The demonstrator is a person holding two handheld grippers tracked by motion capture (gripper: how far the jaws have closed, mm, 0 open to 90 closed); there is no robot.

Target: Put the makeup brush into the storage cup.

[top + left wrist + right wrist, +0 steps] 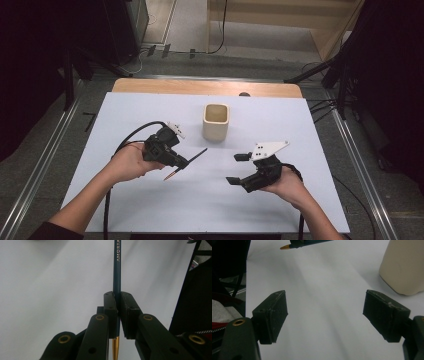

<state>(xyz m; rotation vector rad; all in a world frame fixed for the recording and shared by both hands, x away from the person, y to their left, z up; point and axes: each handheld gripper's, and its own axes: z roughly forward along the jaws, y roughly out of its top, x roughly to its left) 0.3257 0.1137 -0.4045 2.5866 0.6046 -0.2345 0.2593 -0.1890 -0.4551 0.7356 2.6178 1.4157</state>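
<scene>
The left gripper (183, 162) has its jaws clamped on a dark teal pencil (116, 270), which sticks out both sides of the jaws: the gold end (115, 347) points near-left, the long shaft far-right, held above the white surface (150, 210). The right gripper (239, 169), well apart to the right, has its jaws wide apart with nothing between them. A cream square cup (216, 121) stands upright beyond both, near the middle of the surface.
</scene>
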